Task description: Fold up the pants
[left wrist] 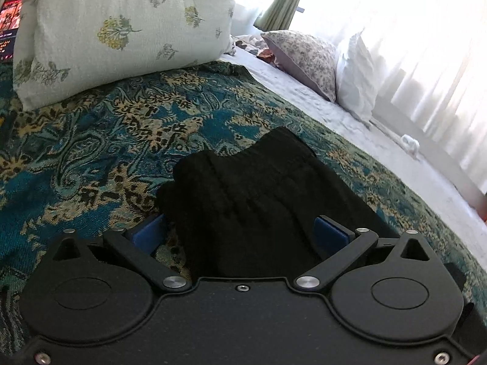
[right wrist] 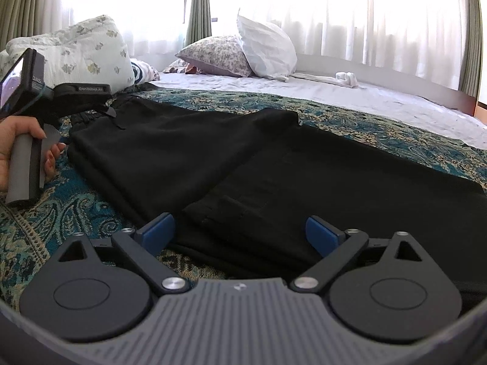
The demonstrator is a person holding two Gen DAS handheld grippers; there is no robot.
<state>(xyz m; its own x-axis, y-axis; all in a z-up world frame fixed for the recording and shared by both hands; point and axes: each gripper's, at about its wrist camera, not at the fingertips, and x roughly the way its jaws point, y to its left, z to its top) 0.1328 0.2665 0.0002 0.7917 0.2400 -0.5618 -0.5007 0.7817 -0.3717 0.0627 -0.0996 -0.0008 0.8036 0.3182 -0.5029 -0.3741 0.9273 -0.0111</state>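
Across the paisley bedspread (right wrist: pixel 365 115) the black pants (right wrist: pixel 213 158) lie flat, apparently folded leg over leg already, with cross folds left, while both the left gripper (left wrist: pixel 240 232) and right gripper (right wrist: pixel 240 228) hold their fingers spread, empty, over the cloth.

Not much to read here tbh. In the right wrist view, the other handheld gripper unit (right wrist: pixel 45 97) has small white lettering on its black top bar, looks like "GenRobot.AI" but it's tiny and blurry so don't quote me. On the side of its screen mount (right wrist: pixel 34 79) there are a few letters, maybe "DAS", partly cut off. The lit screen (left wrist: pixel 10 21) in the left wrist view shows text too small to make out.
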